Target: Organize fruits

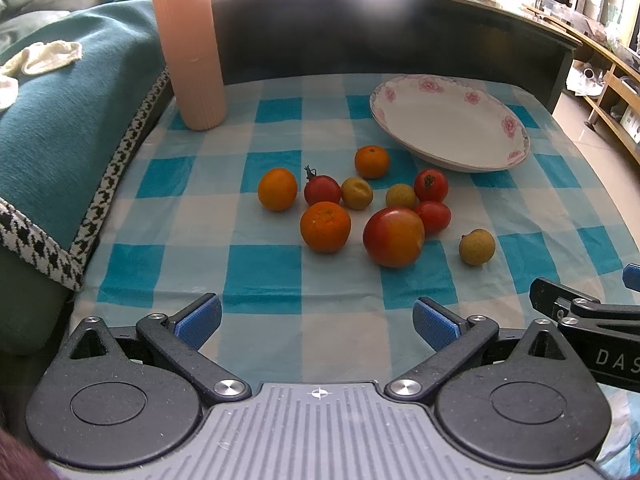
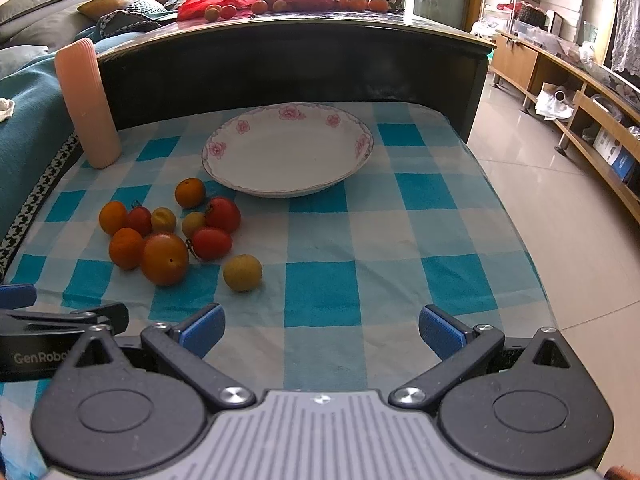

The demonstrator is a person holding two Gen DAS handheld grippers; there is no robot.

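Observation:
Several small fruits lie in a cluster on the blue checked cloth: oranges [image 1: 325, 226], red tomatoes [image 1: 430, 185], a big red-orange tomato [image 1: 393, 236] and yellow-green fruits, one [image 1: 477, 246] apart at the right. The cluster shows in the right wrist view too, with the big tomato [image 2: 165, 258] and the lone yellow fruit [image 2: 242, 272]. A white flowered plate [image 1: 448, 124] [image 2: 288, 148] stands empty behind them. My left gripper [image 1: 318, 320] is open and empty, short of the fruits. My right gripper [image 2: 322, 330] is open and empty, right of the fruits.
A tall pink ribbed cylinder [image 1: 188, 48] [image 2: 88, 104] stands at the cloth's back left. A dark raised table edge [image 2: 288, 52] runs behind the plate. A teal blanket [image 1: 60, 128] lies left. The floor [image 2: 560, 208] drops off at right.

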